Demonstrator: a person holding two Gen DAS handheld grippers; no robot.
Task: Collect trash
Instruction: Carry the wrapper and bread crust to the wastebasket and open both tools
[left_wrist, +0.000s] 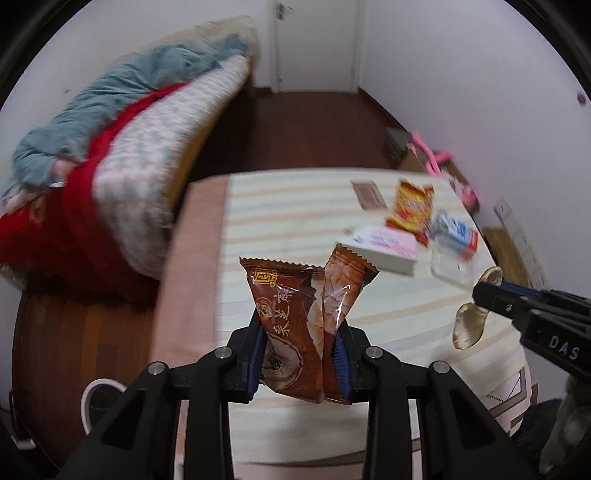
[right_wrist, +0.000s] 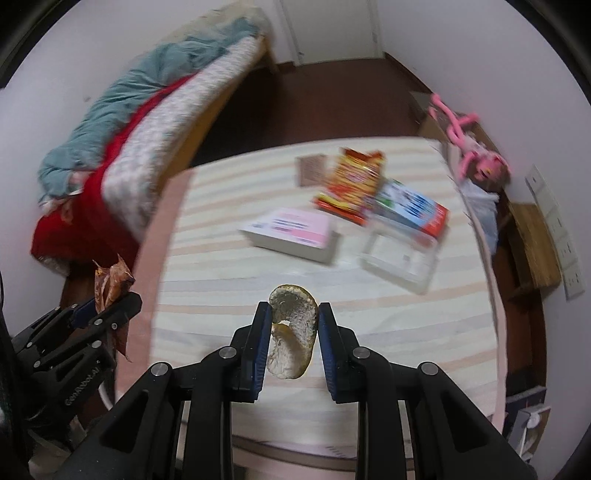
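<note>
You have a bed (left_wrist: 155, 155) along the left wall carrying a teal blanket (left_wrist: 122, 92) over a red cover (left_wrist: 77, 206). A white door (left_wrist: 314, 40) stands at the far end of the dark wood floor (left_wrist: 306, 129). A pink plush toy (right_wrist: 476, 155) lies by the right wall, near the wall sockets (right_wrist: 554, 221).

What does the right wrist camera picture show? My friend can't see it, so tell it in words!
The right gripper pinches a crumpled gold foil wrapper above a striped table. Boxes and a red-yellow snack bag lie further back; at left, the left gripper holds a brown wrapper.
</note>
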